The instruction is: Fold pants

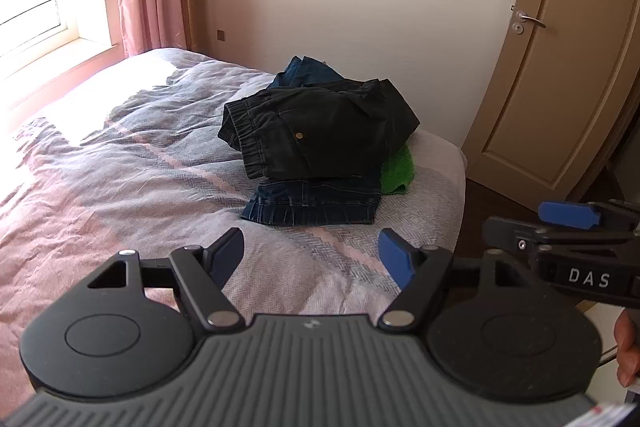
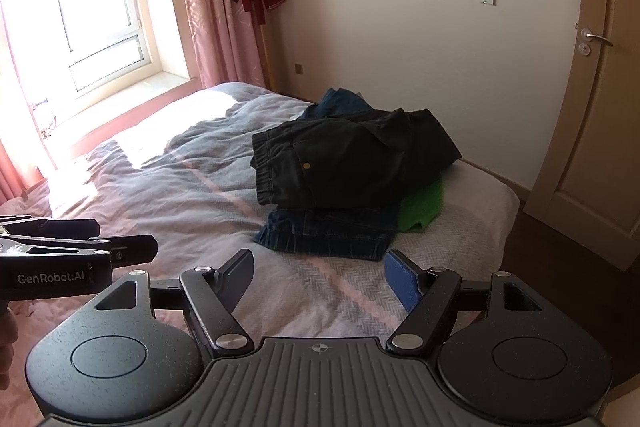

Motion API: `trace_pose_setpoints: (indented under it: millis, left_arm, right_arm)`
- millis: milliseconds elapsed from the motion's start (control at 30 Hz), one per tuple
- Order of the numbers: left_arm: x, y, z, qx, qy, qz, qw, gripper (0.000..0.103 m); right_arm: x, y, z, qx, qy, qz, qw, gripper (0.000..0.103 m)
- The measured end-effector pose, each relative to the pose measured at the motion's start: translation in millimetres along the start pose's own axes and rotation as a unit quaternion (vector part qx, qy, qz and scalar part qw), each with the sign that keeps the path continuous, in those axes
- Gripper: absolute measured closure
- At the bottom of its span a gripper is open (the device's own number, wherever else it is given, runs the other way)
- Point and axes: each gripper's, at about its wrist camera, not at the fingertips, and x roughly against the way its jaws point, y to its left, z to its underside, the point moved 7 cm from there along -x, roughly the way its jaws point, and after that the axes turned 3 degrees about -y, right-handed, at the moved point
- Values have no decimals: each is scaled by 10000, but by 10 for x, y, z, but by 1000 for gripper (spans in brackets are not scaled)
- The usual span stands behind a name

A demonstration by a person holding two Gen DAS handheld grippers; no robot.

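Both claws are released and carrying nothing. Your left gripper [image 1: 312, 259] has its jaws spread wide w/ only bedspread showing between them; your right gripper [image 2: 320, 279] is the same, jaws apart, empty, just beside the left one.

The task's thing, the black cotton pants w/ elastic waistband and brass button [image 1: 320, 129], sits ahead of and above both claws, well apart from the pads, crumpled on top of a pile. Under them lies a pair of dark blue denim jeans [image 1: 316, 205], hem nearest your left claw, and a bright green cloth [image 1: 398, 171] pokes out to the right of the pile. Everything rests on the pink-and-grey striped bedspread [image 1: 132, 163].

Risks from here, as I judge them:
- Reach low and you'll likely pinch the denim hem first, since it's the closest edge; you'd then drag the whole pile.
- Grab the black pants mid-bunch and you may catch several layers, so they won't open flat.
- The pile sits near the right edge of the bed; a hard pull toward that side could tip the green cloth or jeans off.
- The two claws are close together, so they could knock each other as you go in.
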Motion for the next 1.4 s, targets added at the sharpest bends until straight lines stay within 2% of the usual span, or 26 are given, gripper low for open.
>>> trace_pose_setpoints:
  millis: [500, 800, 1100, 1400]
  left_arm:
    - [-17, 9, 27, -38, 25, 99, 9999, 32]
    - [-289, 43, 55, 87, 264, 116, 9995, 31]
    - [-823, 138, -39, 353, 477, -16, 9982, 30]
    - [-1861, 208, -335, 710, 691, -178, 9949, 31]
  right_arm:
    - [26, 22, 56, -41, 20, 104, 9999, 33]
    - [-214, -134, 129, -143, 202, 112, 9996, 33]
    - [-830, -348, 71, 33, 500, -103, 9987, 33]
    - [-1834, -944, -220, 160, 758, -161, 9969, 34]
